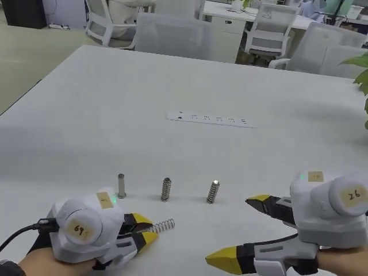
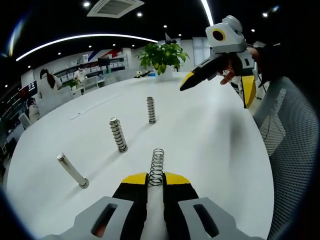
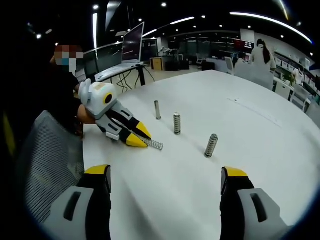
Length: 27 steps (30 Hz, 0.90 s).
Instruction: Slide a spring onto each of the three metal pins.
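Three upright metal pins stand in a row on the white table. The left pin (image 1: 121, 186) (image 2: 72, 170) (image 3: 157, 110) is bare. The middle pin (image 1: 166, 189) (image 2: 118, 134) (image 3: 177, 123) and the right pin (image 1: 213, 192) (image 2: 151, 110) (image 3: 211, 145) each carry a spring. My left gripper (image 1: 148, 229) (image 2: 156, 178) is shut on one end of a loose spring (image 1: 163, 225) (image 2: 157, 166) (image 3: 154, 144), held low near the table in front of the pins. My right gripper (image 1: 240, 230) (image 3: 165, 176) is wide open with nothing between its jaws, to the right of the pins.
A white power strip (image 1: 210, 119) lies flat farther back on the table (image 1: 115, 98). Office chairs (image 1: 172, 34) and desks stand beyond the far edge. A green plant (image 1: 362, 75) (image 2: 161, 56) stands at the right edge. A grey mesh chair (image 3: 42, 165) is beside the table.
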Available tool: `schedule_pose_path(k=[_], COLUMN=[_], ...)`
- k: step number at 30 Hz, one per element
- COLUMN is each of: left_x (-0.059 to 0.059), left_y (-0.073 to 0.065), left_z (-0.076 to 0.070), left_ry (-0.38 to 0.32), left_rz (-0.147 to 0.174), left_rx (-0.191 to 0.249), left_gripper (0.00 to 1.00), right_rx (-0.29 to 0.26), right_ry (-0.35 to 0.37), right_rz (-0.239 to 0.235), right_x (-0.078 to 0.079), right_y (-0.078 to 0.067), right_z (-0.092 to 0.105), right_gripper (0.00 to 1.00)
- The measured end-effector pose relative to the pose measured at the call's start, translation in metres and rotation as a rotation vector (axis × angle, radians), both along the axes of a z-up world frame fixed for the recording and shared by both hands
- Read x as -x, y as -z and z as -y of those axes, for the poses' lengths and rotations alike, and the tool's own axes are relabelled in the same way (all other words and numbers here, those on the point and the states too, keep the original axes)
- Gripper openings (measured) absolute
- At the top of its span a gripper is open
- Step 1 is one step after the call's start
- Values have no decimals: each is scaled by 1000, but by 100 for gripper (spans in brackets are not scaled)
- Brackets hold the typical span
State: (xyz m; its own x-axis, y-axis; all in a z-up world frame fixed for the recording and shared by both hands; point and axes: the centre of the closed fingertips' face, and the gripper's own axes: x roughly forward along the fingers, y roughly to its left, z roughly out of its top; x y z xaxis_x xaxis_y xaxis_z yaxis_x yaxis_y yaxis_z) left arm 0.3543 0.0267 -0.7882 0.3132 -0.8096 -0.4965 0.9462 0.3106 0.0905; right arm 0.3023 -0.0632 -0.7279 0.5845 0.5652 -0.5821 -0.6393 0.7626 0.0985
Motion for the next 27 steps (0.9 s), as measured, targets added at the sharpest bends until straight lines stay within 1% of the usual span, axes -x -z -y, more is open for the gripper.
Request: schedule_pose_path(k=[6,10,12,15,17,20,22,25,27], left_x=[3,5,6,11,15,22,26,32,36], left_y=[0,-6,-9,-18,-24,-34,-39,-46,-51], left_z=[-2,-5,-7,-8,-9,-9,-8,-7,-6], left_ry=[9,11,10,15,22,38,48,63,74], left_rz=[-9,-19,-29,-45,-43,-40,-38,-35,-29], left_rx=[-5,8,20,42,52,76,84,102,111], left_gripper=[3,3,3,3,3,3,3,3,3], right_rx=[3,12,10,9,5,3,-1,-4,-3], right_ry=[-14,-26,-28,-34,-39,-49,-56,-79,-93], right_rz=[12,14,12,13,16,10,6,1,9], right_x=[0,2,2,3,3,4,5,7,7], right_y=[-5,-5,-5,-6,-8,-8,-8,-10,-12], right_z=[-3,-4,-5,-6,-8,-9,-11,-16,-20], right_gripper=[89,87,86,83,81,75,72,65,61])
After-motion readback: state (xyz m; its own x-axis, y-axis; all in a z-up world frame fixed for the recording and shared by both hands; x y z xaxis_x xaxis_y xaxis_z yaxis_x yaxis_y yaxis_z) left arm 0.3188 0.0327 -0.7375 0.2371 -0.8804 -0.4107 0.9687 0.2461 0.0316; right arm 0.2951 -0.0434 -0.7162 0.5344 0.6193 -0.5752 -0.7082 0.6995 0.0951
